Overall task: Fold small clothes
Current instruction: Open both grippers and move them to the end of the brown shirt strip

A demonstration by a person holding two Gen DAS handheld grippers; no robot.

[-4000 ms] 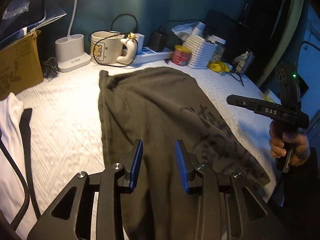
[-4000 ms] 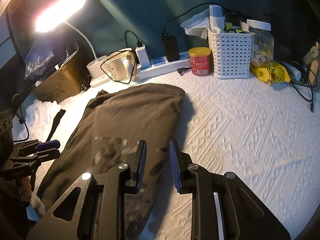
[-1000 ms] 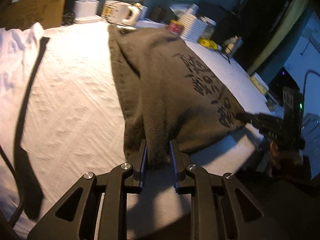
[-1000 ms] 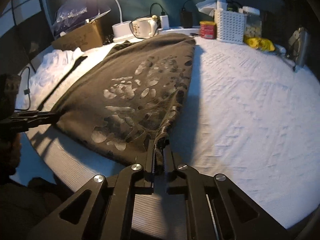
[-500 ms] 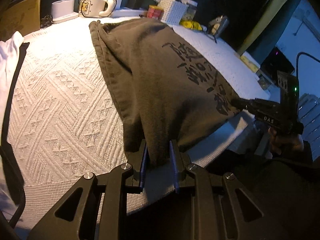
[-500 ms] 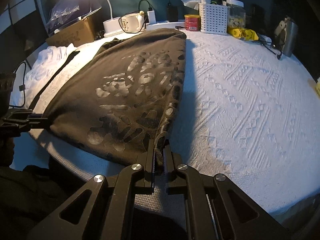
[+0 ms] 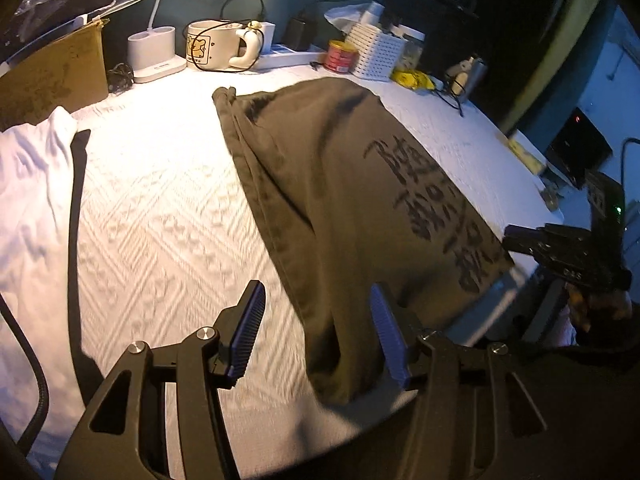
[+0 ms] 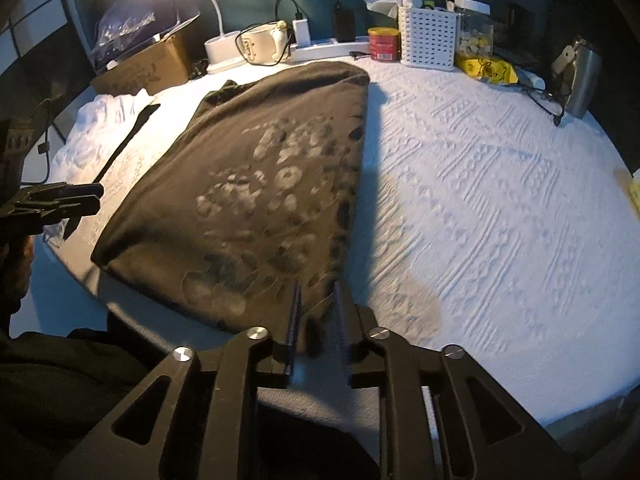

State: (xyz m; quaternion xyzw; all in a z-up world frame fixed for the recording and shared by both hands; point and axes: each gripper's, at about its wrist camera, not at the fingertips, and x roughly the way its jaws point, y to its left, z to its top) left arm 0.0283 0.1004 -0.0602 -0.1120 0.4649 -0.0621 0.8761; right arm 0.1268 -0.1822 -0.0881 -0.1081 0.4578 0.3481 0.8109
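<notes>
**A:** Start at your own jaws. Your left gripper [image 7: 316,336] is opening, and the near left corner of the dark shirt [image 7: 344,184] lies on the cloth between its blue pads [image 7: 248,332] with neither pad touching it. Your right gripper [image 8: 316,320] is opening too; the shirt's near right corner sits in the gap there, and it looks loose rather than pinched.

**B:** So both corners are let go. Where does the shirt run from there?

**A:** Straight ahead of both claws, flat on the white bedspread [image 8: 480,200], its near hem at the bed's edge just in front of your fingertips and its far end up by the mug [image 7: 208,52] and the power strip [image 8: 328,46]. It lies in a long narrow band, printed face up.

**B:** How do I finish this release cleanly?

**A:** Let the jaws clear the fabric fully before you draw away, so nothing drags the hem off the edge (that near hem looks as if it could slide). Lift up and back, not sideways. Judging by the shape, the next fold would likely bring the near hem toward the far end, so keep both hands level with each other.

**B:** Anything beside me?

**A:** White clothing [image 7: 32,184] lies well to the left of your left claw; leave it alone.
</notes>
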